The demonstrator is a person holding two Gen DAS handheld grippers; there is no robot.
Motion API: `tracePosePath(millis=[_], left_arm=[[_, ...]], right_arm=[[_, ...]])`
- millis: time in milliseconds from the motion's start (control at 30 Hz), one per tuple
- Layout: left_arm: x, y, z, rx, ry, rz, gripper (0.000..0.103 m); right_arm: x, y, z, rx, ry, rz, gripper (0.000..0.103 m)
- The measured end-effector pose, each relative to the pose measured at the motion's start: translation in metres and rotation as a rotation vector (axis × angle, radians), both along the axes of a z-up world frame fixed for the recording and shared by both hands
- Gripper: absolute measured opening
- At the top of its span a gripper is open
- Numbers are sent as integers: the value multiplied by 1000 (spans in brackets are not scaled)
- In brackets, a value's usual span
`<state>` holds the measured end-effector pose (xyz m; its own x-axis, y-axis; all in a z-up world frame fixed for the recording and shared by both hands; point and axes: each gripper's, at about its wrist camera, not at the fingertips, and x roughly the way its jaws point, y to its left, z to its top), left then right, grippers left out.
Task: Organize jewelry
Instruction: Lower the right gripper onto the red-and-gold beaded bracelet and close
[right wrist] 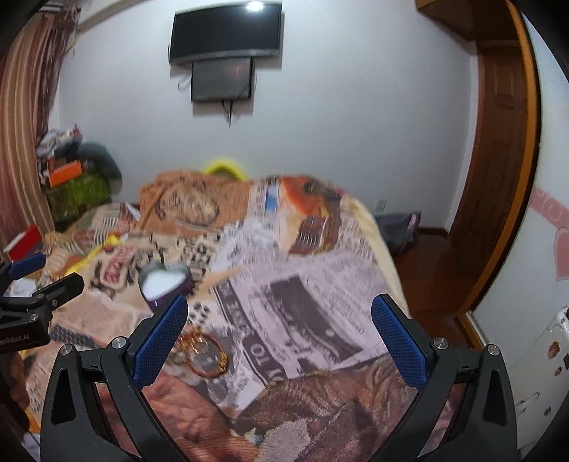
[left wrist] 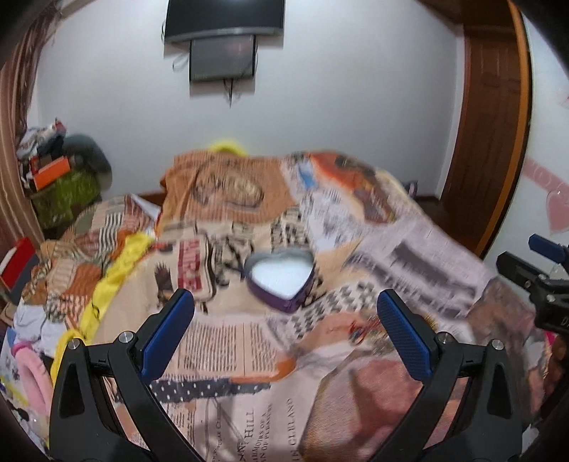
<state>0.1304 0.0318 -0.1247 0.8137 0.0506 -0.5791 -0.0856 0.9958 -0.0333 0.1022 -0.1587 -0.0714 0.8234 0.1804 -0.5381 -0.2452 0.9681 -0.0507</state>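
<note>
A purple heart-shaped box (left wrist: 282, 279) with a white lining stands open on the patterned bedspread (left wrist: 231, 352); it also shows in the right wrist view (right wrist: 165, 282). Gold bangles (right wrist: 204, 353) lie in a small pile on the bedspread, just right of my right gripper's left finger; in the left wrist view they are a blurred heap (left wrist: 366, 328). My left gripper (left wrist: 284, 337) is open and empty, hovering short of the box. My right gripper (right wrist: 281, 343) is open and empty above the bed, the bangles near its left side.
The bed fills the middle, with a folded orange blanket (left wrist: 220, 188) at its far end. Cluttered boxes and clothes (left wrist: 60, 177) are piled at the left by a curtain. A wooden door frame (right wrist: 498, 177) and floor lie right of the bed. A TV (right wrist: 227, 32) hangs on the wall.
</note>
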Motion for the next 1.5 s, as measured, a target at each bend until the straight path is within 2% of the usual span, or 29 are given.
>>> tracePosePath(millis=[133,233,400,467,500,533,600,667,867,967,1033,1233,1500], left_arm=[[10,3,-26,-14,81,-3,103],[17,0,-41,-46,136,-34,99],[29,-11,-55,-101,201,-106,86],[31,-19,-58,-119,213,-143,80],[32,-22,-58,-120,219,-157,78],[33,-26,-59,-114,222,-169,72],[34,-33,-61,-77,220,-172,64],[35,-36,-63,-73,224,-177,58],[47,-22,-68,-141,250,-154,38],[49,-15,-67,-195,256,-159,33],[48,-15,-67,-209,260,-172,32],[42,-33,-66,-160,260,-225,27],[60,-44,-75,-102,285,-233,11]], right_arm=[[13,0,-20,-17,79,34,102],[21,3,-31,-25,130,73,97],[33,11,-49,-21,221,153,79],[38,16,-56,-18,250,177,66],[40,17,-59,-19,269,192,63],[43,18,-61,-18,279,202,58],[45,21,-65,-14,304,223,52],[46,22,-67,-11,319,239,45],[53,25,-76,-3,370,277,28],[55,25,-79,-4,381,280,22],[56,24,-79,-4,382,279,11],[57,19,-80,8,377,253,6],[52,7,-76,6,343,216,6]])
